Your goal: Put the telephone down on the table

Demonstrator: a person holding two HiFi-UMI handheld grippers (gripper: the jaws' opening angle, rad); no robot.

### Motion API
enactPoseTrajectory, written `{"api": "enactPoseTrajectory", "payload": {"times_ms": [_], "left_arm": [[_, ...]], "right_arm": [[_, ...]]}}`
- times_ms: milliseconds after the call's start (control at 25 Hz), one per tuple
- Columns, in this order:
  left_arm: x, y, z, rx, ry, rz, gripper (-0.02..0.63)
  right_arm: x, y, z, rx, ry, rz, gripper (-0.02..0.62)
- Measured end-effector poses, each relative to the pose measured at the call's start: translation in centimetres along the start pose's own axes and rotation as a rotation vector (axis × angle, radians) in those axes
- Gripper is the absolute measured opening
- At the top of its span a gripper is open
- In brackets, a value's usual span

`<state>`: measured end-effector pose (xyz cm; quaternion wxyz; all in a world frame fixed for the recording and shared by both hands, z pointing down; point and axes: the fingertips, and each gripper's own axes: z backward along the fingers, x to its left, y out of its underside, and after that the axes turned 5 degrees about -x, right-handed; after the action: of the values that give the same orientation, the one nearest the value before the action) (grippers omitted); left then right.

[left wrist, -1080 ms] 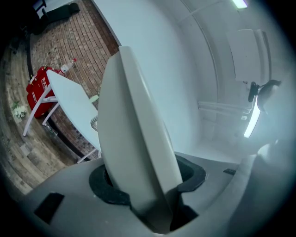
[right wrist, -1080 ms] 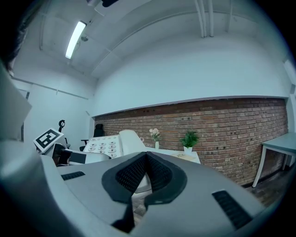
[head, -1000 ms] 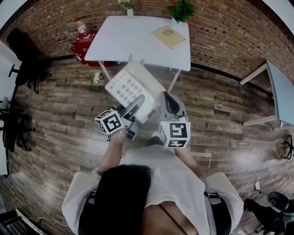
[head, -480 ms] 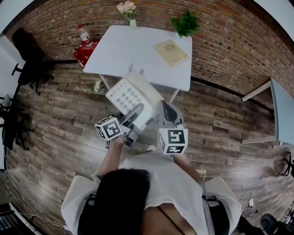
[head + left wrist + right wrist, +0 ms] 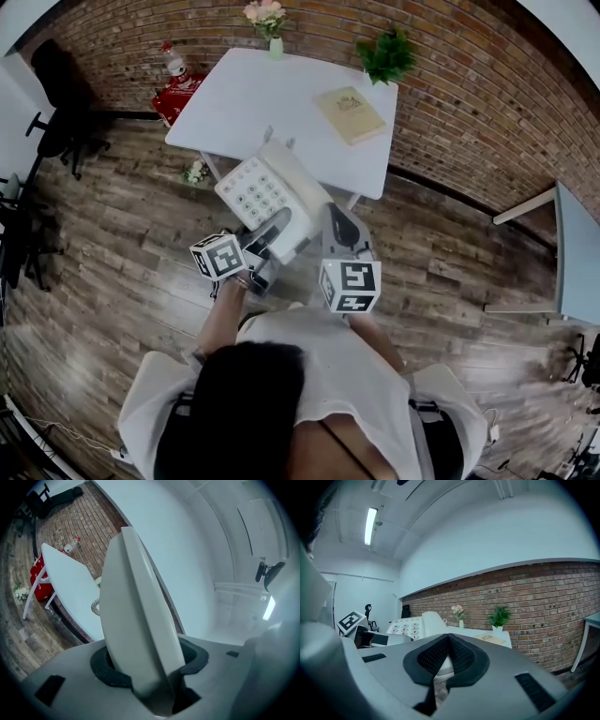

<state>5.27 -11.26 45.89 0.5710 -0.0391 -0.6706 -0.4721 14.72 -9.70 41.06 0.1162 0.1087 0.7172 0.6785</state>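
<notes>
The white push-button telephone hangs in the air just in front of the white table, above the wooden floor. My left gripper is shut on its near edge; in the left gripper view the pale body stands up between the jaws, with its coiled cord behind. My right gripper sits at the telephone's right side with its pads together and nothing between them. The keypad shows to its left in the right gripper view.
On the table lie a tan book, a vase of flowers and a potted plant by the brick wall. A red box stands beside the table's left leg. Black chairs are at left, another table at right.
The table has come lower and nearer in the head view as the person moved towards it. The telephone stays in the left gripper; both grippers keep their places.
</notes>
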Motion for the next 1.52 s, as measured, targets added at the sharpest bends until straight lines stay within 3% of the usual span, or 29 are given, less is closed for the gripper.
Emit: {"api": "enactPoseTrajectory", "payload": {"times_ms": [320, 800, 1520], "left_arm": [[0.3, 0.2, -0.8, -0.02, -0.011, 0.013, 0.258], [2.4, -0.9, 0.7, -0.032, -0.045, 0.049, 0.258], [8.6, -6.2, -5.9, 0.034, -0.019, 0.06, 0.258]], "right_arm": [[-0.9, 0.0, -0.6, 0.006, -0.026, -0.005, 0.025], [1.1, 0.8, -2.2, 0.044, -0.078, -0.006, 0.025], [-1.3, 1.6, -11.9, 0.092, -0.018, 0.024, 0.025]]}}
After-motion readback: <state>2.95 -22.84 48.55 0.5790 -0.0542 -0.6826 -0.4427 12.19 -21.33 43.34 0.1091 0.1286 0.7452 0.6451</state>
